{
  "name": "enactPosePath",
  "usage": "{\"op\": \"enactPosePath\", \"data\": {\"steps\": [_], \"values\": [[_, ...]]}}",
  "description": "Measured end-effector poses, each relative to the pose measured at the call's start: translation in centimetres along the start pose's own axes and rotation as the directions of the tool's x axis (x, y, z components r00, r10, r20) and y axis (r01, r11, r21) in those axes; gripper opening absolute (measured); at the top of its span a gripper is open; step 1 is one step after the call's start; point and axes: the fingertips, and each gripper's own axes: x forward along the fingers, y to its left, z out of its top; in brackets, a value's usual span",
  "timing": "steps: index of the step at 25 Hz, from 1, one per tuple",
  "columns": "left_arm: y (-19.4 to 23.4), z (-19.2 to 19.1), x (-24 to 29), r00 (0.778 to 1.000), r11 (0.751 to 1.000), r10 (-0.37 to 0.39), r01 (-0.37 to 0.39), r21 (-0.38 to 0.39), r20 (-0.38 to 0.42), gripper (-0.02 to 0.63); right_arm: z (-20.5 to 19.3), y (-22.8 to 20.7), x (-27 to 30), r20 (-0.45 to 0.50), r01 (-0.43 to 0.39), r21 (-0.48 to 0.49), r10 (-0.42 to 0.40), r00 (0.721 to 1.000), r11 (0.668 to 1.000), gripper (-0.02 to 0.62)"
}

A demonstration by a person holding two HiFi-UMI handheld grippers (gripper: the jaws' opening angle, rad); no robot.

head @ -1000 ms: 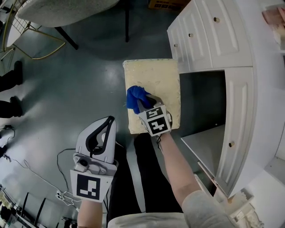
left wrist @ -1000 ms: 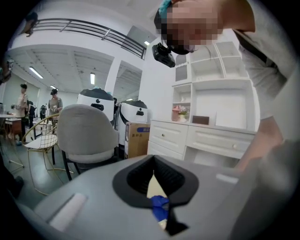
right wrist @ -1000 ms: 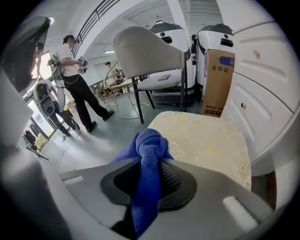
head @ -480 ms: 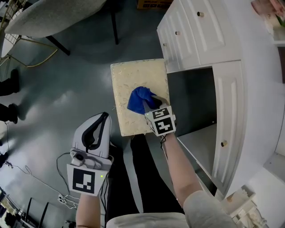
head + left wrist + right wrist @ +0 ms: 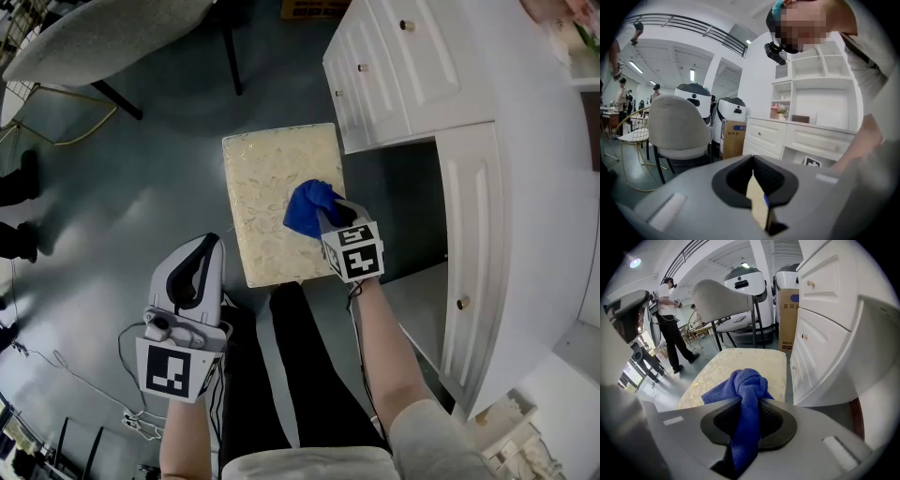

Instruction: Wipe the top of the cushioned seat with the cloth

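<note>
**Mid-wipe: risks at the seat's R edge**

R claw [image 5: 745, 430]: jaws clamped on the cloth [image 5: 746, 383]. The blue bunch sticks out just ahead of the tips, knotted into a lump. A tail runs back betw. the jaws toward the cam. The cloth looks to be touching the seat [image 5: 267, 192], which lies under & ahead of the claw. Most of the cushion top is to the claw's left & beyond it, w/ only a narrow strip to its right. The white cabinet [image 5: 394, 66] is just beside the claw on the right.

L claw [image 5: 210, 246]: jaws together, nothing betw. them. It hangs over the floor [image 5: 112, 187] off the seat's near-left corner, well apart from the cloth, bracing nothing.

Risks (my judgement):
1. Run-off. The cloth sits near the seat's R edge, so a stroke further right prob. drops it off the cushion or bumps the claw into the cabinet.
2. Small contact patch. The cloth is balled up, not spread, so each pass covers little. Strips could get missed, esp. the far end & left side.
3. Slip. The grip is on a thin twist of fabric, so drag on the patterned cover may pull it out if I press hard.
4. Scrape. The lump sits right at the tips, so too steep a tilt puts plastic on the cushion.
5. The seat may shift w/ nothing holding it.
</note>
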Motion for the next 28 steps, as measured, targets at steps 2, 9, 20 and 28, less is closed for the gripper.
{"op": "enactPosePath", "data": {"steps": [2, 9, 20, 28], "values": [[0.0, 0.1, 0.1, 1.0, 1.0, 0.002, -0.002, -0.001, 0.004, -0.006, -0.1, -0.6, -0.2, 0.0, 0.005, 0.007, -0.005, 1.0, 1.0, 0.08], [-0.4, -0.7, 0.4, 0.999, 1.0, -0.009, 0.009, 0.007, -0.047, -0.006, -0.5, -2.0, -0.7, 0.006, 0.017, 0.052, -0.017, 1.0, 0.999, 0.08], [0.3, -1.1, 0.0, 0.997, 0.997, 0.06, -0.058, 0.041, -0.047, -0.008, -2.4, -0.8, -1.7, 0.017, 0.011, 0.065, -0.013, 1.0, 0.998, 0.078], [0.5, -1.6, -1.6, 0.996, 0.996, 0.085, -0.084, 0.042, -0.029, -0.008, -5.4, 0.8, -3.1, 0.015, 0.01, 0.044, -0.011, 1.0, 0.999, 0.078]]}}
